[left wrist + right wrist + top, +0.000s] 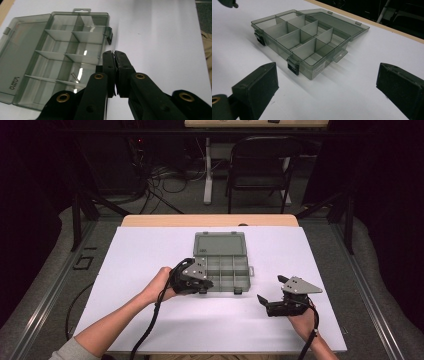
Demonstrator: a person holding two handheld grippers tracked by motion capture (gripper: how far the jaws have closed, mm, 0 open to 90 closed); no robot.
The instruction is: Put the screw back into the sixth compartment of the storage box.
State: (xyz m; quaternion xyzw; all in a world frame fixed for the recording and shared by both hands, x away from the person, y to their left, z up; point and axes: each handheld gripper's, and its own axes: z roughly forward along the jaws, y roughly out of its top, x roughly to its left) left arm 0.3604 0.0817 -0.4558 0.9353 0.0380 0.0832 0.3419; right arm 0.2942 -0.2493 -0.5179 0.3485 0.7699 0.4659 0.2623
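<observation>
- A grey see-through compartment box (221, 262) is seen lying open on the white worktop (150, 320), near the middle and toward the far side; its lid (220, 244) is folded flat back, away from the person.
- The box is divided by thin partitions into small compartments. In the left tool view a small pin-like piece (73, 76) is seen in one of the compartments nearest that tool — what it is cannot be told.
- Two dark latches (293, 66) are seen on the box's near front wall, and a hanging tab (340, 55) projects from one end.
- The left tool (204, 289) is held at the box's near left corner, partly over the tray. Its jaws are pressed together; whether anything is pinched between them cannot be told.
- The right tool (270, 295) is held well apart from the box, to the right of it and nearer the person. Its jaws are spread wide, with nothing between them.
- In the right tool view the box is framed between the two black pads (258, 85), at some distance.
</observation>
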